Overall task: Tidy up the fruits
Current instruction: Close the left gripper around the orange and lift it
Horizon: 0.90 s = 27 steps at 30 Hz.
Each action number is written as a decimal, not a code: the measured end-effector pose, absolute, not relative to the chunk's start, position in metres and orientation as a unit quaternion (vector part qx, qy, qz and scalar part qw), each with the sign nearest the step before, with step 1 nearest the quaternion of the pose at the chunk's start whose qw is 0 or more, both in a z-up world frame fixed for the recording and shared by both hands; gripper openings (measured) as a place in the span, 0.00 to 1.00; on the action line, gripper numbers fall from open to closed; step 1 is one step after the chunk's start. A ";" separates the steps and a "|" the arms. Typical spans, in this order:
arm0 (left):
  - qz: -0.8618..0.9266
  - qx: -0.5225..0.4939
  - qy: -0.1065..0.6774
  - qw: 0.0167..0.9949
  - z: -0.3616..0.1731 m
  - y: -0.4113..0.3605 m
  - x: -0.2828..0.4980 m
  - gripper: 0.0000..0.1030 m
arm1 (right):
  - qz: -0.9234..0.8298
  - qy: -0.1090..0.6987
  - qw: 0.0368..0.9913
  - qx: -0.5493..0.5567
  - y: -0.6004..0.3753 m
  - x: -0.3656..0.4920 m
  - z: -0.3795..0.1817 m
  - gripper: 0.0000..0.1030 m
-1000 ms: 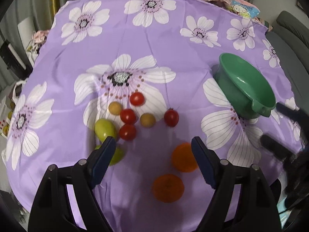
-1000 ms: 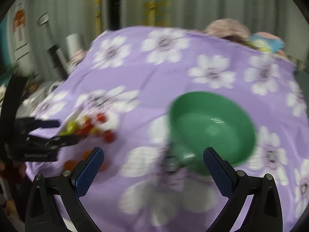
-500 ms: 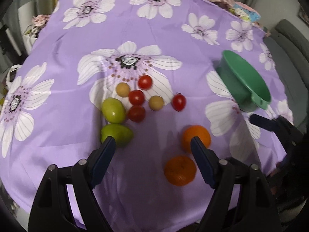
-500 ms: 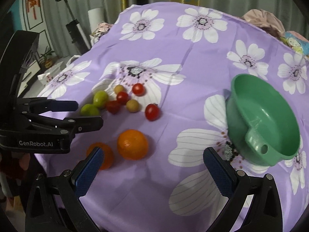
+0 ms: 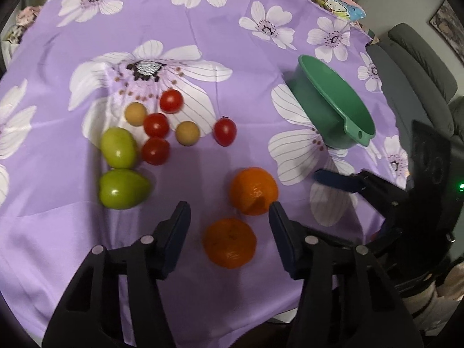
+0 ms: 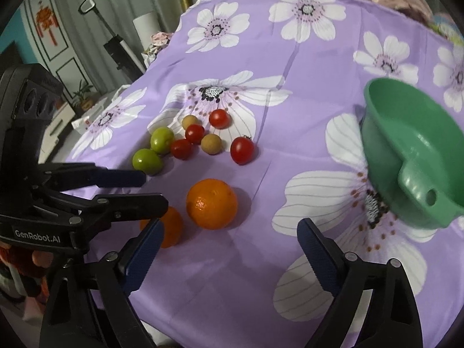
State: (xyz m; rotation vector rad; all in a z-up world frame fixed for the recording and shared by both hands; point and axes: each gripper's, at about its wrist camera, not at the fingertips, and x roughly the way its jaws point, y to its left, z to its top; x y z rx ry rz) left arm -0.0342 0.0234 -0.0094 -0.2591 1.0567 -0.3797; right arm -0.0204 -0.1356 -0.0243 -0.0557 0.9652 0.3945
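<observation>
Two round oranges lie on the purple flower-printed cloth [image 5: 203, 29] over the worktop. Left wrist view: the left claw [image 5: 229, 226] has just been closing, and its jaws now stand about half apart around the nearer orange [image 5: 229, 243] without pressing it, apparently lining up a grasp. The farther orange [image 5: 253, 190] is just beyond. Green plums, red cherry tomatoes [image 5: 157, 125] and tan round fruits cluster to the left; the green plastic bowl with a holed tab [image 5: 333, 110] waits well apart. Right wrist view: the right claw [image 6: 229, 237], also just narrowing, is wide and empty over bare cloth. The left claw partly hides the nearer orange [image 6: 171, 229].
</observation>
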 end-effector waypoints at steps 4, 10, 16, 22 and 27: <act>-0.189 -0.131 0.503 0.833 -0.009 0.019 -0.026 0.52 | 0.200 0.470 0.859 -0.014 -0.134 -0.015 -0.033 0.87; -0.203 -0.126 0.518 0.821 -0.016 0.012 -0.014 0.53 | 0.213 0.479 0.851 -0.017 -0.129 -0.010 -0.043 0.81; -0.217 -0.140 0.535 0.804 -0.025 0.007 -0.002 0.52 | 0.222 0.481 0.848 0.004 -0.130 -0.003 -0.044 0.81; -0.227 -0.161 0.540 0.794 -0.029 0.009 0.004 0.46 | 0.238 0.486 0.841 0.027 -0.130 0.005 -0.047 0.71; -0.231 -0.178 0.546 0.785 -0.031 0.010 0.008 0.43 | 0.250 0.491 0.833 0.050 -0.130 0.009 -0.051 0.55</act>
